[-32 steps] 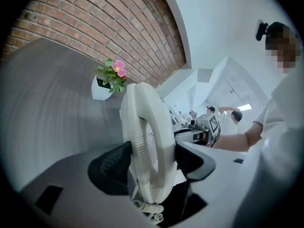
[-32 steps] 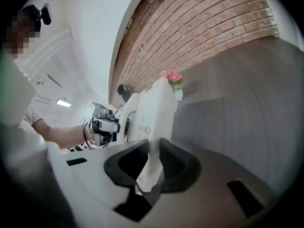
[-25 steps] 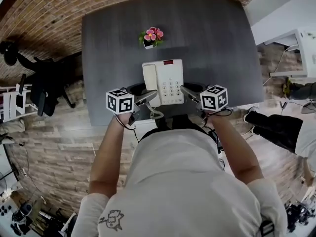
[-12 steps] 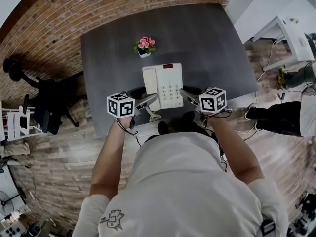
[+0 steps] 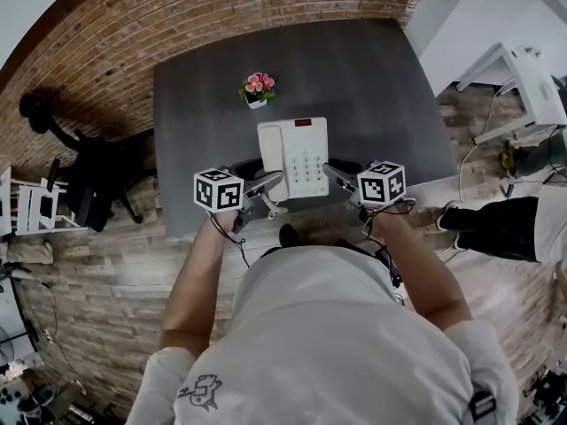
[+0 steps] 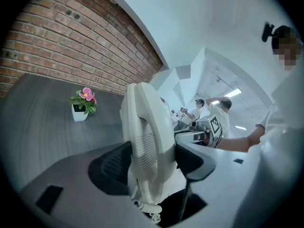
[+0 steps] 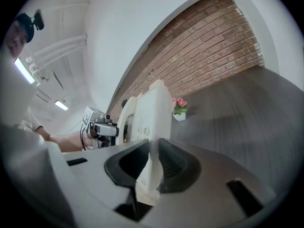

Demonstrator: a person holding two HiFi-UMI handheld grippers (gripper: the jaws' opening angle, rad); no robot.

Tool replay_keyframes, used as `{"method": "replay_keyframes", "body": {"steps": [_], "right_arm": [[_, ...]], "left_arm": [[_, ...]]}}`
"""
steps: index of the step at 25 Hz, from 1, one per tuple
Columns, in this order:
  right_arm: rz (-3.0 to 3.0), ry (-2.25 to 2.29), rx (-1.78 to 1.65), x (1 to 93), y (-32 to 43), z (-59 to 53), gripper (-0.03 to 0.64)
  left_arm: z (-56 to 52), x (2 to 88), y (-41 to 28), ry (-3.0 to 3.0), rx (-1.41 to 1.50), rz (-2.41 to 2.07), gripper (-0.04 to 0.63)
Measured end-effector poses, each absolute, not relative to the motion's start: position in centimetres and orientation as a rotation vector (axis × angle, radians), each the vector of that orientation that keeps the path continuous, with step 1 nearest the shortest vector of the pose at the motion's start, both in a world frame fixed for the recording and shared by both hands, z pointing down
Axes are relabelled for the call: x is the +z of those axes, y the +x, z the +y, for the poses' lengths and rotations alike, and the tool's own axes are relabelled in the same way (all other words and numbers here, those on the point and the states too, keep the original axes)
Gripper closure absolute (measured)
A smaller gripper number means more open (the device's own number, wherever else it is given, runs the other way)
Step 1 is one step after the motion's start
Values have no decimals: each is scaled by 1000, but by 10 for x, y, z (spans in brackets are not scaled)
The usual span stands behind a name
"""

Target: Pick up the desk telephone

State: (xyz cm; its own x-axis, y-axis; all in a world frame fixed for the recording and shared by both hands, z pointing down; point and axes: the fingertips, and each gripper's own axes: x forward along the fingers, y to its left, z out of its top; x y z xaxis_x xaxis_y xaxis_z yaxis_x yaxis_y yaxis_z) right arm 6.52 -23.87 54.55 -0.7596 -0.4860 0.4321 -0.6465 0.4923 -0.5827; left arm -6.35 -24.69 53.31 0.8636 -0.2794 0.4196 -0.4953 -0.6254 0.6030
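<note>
The cream desk telephone [image 5: 295, 159] hangs between my two grippers, just above the near part of the dark grey table [image 5: 372, 78]. My left gripper [image 5: 268, 182] is shut on its handset side; in the left gripper view the handset [image 6: 145, 141] fills the gap between the black pads and the coiled cord [image 6: 145, 208] dangles below. My right gripper [image 5: 335, 172] is shut on the phone's thin right edge [image 7: 151, 146], with the keypad [image 7: 138, 127] facing left in the right gripper view. The opposite gripper shows past the phone in each gripper view.
A small white pot of pink flowers [image 5: 256, 88] stands on the table beyond the phone. A black office chair [image 5: 80, 175] is at the left by the brick wall. A white desk [image 5: 532, 78] and a person's legs [image 5: 496, 224] are at the right.
Both grippers have risen with the telephone and drawn back toward the table's near edge. The flower pot stays where it was.
</note>
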Motion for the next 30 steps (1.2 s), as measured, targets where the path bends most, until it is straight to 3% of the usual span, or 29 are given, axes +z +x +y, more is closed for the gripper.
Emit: {"method": "replay_keyframes", "body": {"steps": [18, 30], "right_arm": [[-2567, 768, 1104, 545, 168, -180, 546], [-2565, 719, 1145, 561, 173, -122, 548]], "left_arm": [[-167, 531, 40, 2209, 321, -748, 288], [-106, 545, 45, 2164, 342, -772, 288]]}}
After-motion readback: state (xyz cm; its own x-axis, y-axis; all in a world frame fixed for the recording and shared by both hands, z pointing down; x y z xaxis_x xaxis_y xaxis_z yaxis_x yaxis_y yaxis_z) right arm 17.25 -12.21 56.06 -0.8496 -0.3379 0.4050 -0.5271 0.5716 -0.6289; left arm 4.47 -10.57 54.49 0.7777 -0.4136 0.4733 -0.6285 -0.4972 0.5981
